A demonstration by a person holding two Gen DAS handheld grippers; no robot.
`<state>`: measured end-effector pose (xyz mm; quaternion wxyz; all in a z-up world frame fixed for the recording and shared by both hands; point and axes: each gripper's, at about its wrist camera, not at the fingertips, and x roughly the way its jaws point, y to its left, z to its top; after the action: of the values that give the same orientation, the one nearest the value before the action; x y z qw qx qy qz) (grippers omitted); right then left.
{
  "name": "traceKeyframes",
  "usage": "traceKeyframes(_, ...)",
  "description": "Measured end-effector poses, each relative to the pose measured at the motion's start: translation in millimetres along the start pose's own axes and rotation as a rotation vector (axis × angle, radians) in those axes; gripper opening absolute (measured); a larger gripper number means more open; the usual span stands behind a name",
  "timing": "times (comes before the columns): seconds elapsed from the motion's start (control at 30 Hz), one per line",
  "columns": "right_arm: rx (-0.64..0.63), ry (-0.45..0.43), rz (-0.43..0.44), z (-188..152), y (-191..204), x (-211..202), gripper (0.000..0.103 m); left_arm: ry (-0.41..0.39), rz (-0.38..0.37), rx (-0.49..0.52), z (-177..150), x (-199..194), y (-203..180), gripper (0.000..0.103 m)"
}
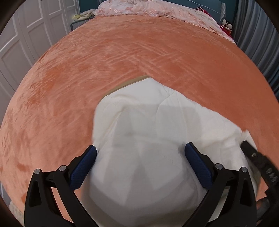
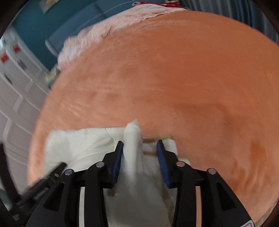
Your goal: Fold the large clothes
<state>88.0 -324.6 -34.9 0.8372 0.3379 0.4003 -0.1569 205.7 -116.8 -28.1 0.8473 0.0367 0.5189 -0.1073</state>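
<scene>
White garment (image 1: 144,139) on orange bedspread (image 1: 122,61)

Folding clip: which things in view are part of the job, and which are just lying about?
Part of the job:
- white padded garment
- left gripper, open
- right gripper, fold of garment between its pads

Lying about:
- orange bed cover, the work surface
- pink floral quilt
- red plush toys

Cream-white garment (image 1: 148,139), plain orange bedspread (image 1: 122,61), pink floral quilt (image 1: 148,8), blue-padded fingers (image 1: 197,165).
</scene>
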Motion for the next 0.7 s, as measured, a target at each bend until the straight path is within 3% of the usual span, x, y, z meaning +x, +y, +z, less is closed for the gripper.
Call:
traceKeyframes(0.07,0.016,-0.010,0.078,-4,-9,-27,0.046,0.003,-0.057,-0.018,-5,-20,11,0.098)
traceKeyframes(0.27,-0.028,0.049,0.171,-40,-36,-81,0.052,0.020,-0.162,-0.026,-45,-70,43,0.098)
traceKeyframes(0.4,-0.080,0.128,0.200,-72,-33,-85,0.052,0.029,-0.161,-0.011,-78,-85,51,0.098)
traceKeyframes(0.47,-0.106,0.132,0.213,-86,-25,-87,0.044,0.032,-0.139,0.007,-90,-88,50,0.097)
traceKeyframes(0.53,-0.163,0.087,0.155,-92,-16,-92,0.023,0.036,-0.122,0.032,-98,-89,48,0.097)
traceKeyframes(0.7,-0.213,-0.006,0.140,-92,-8,-127,0.018,0.043,-0.119,0.039,-106,-96,46,0.095)
